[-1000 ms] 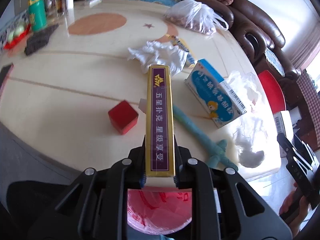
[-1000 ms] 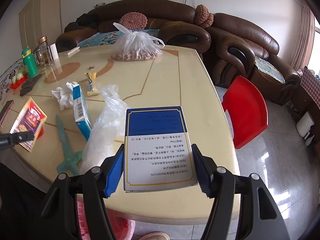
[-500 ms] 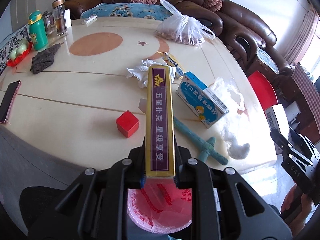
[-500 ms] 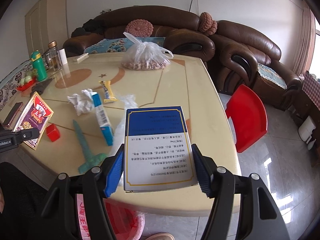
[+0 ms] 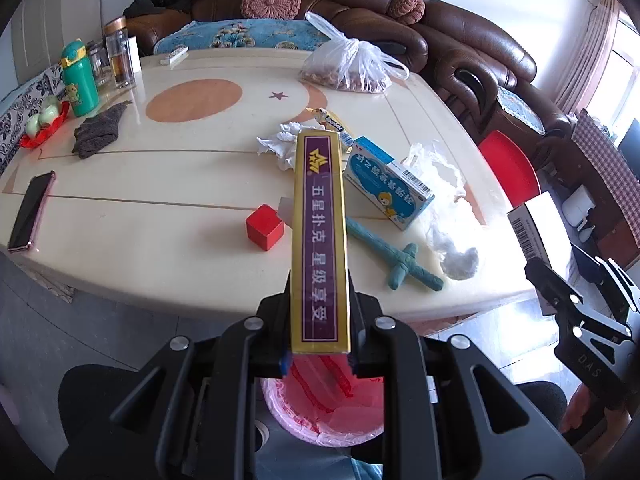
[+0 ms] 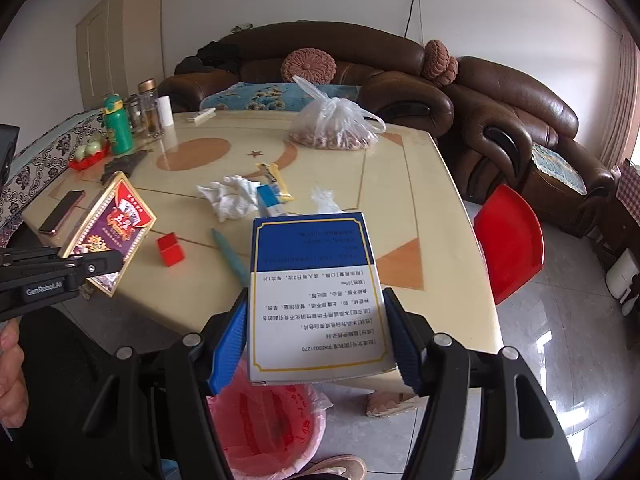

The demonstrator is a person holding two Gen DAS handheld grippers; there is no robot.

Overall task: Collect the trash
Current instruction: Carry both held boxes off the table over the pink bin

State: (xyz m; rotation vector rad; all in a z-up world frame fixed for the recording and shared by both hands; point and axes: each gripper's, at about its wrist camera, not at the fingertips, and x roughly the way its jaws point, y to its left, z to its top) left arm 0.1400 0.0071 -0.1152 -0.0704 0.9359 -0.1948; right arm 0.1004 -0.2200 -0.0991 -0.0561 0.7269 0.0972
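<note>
Left tool clamps card box; right tool clamps medicine box; both past table edge.

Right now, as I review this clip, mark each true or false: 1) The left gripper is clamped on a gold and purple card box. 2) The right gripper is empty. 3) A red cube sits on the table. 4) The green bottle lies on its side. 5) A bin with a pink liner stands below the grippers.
1) True: the left gripper is shut on the card box.
2) False: the right gripper holds a blue and white box between its pads.
3) True: the red cube rests on the table.
4) False: the green bottle stands upright.
5) True: the pink-lined bin is beneath them.
</note>
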